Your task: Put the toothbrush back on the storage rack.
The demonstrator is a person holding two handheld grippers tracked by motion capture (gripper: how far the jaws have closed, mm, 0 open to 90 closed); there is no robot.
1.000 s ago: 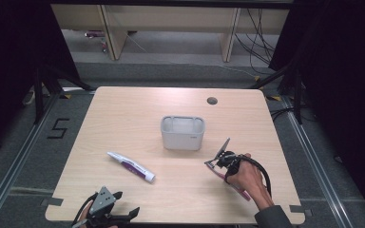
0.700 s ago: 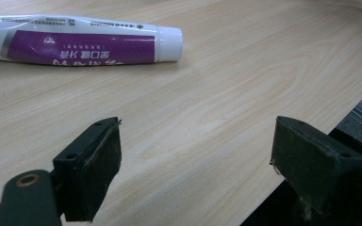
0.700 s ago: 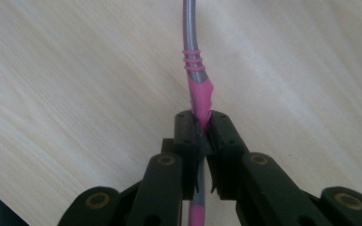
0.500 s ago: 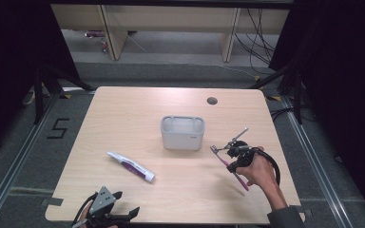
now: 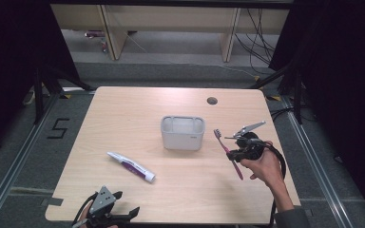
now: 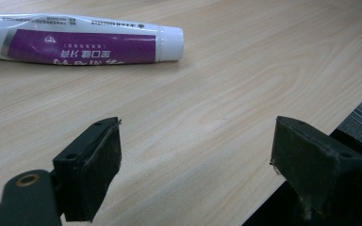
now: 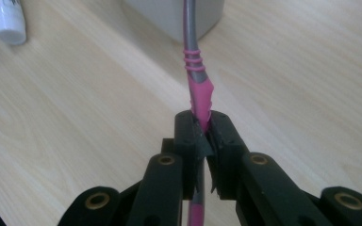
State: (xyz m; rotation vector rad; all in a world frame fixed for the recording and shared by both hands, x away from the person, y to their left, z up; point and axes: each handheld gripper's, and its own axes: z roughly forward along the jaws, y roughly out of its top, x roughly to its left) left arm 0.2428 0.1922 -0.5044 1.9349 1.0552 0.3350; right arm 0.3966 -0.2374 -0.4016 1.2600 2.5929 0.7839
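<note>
Here the right hand-held gripper (image 7: 202,129) clamps a pink toothbrush (image 5: 228,152); the left (image 6: 195,150) gapes open.

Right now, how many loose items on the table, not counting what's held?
2: a tube lying front-left and a bin at the centre. The toothbrush is up in the right tongs. Nothing seems hidden.

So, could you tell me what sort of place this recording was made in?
Probably a lab recording station: a bare wooden table with a cable hole, black curtains on both sides, loose cables and a number taped on the floor.
</note>
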